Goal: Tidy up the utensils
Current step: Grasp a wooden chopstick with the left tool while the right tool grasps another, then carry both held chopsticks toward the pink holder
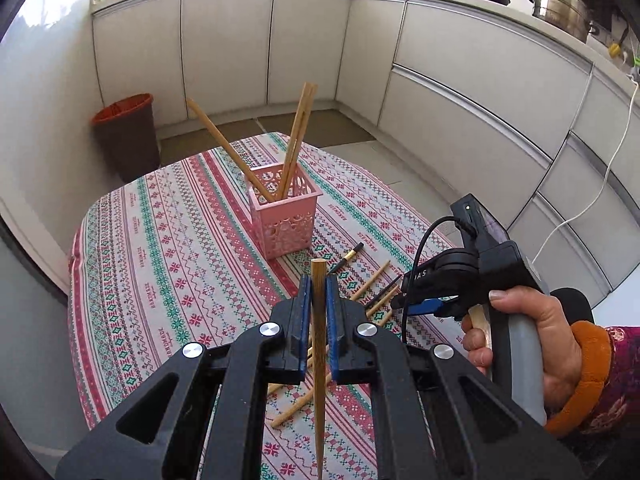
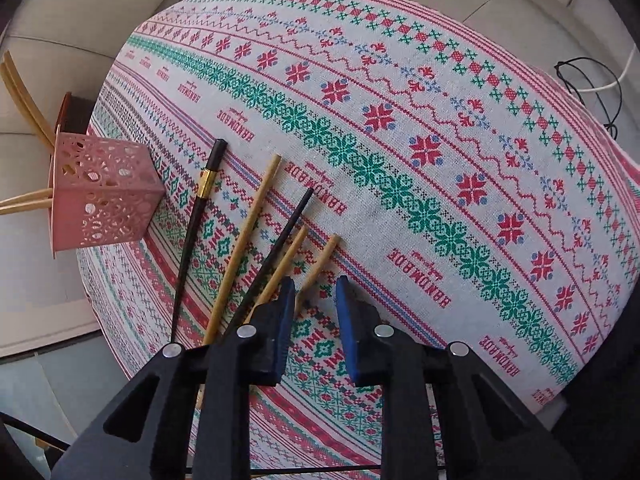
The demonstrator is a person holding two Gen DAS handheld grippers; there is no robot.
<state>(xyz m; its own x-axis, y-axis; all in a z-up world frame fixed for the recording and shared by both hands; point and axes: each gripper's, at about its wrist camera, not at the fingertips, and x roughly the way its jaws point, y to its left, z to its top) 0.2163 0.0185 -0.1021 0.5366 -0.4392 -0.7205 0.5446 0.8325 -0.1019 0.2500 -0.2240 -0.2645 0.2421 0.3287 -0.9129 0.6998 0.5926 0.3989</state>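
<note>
My left gripper [image 1: 319,286] is shut on a wooden chopstick [image 1: 319,344] and holds it upright above the table, short of the pink perforated holder [image 1: 286,220]. The holder has three wooden chopsticks [image 1: 298,136] leaning in it. My right gripper [image 2: 314,292] is open and empty, low over several loose chopsticks on the cloth: wooden ones [image 2: 248,232] and black ones [image 2: 196,216]. The pink holder also shows in the right wrist view [image 2: 106,196] at the left. The right gripper appears in the left wrist view [image 1: 420,304], held by a hand.
The table [image 1: 168,240] has a patterned red and green cloth. A red-rimmed waste bin [image 1: 126,136] stands on the floor beyond it. White kitchen cabinets [image 1: 460,80] ring the room. A black cable [image 2: 592,92] lies off the table's far right edge.
</note>
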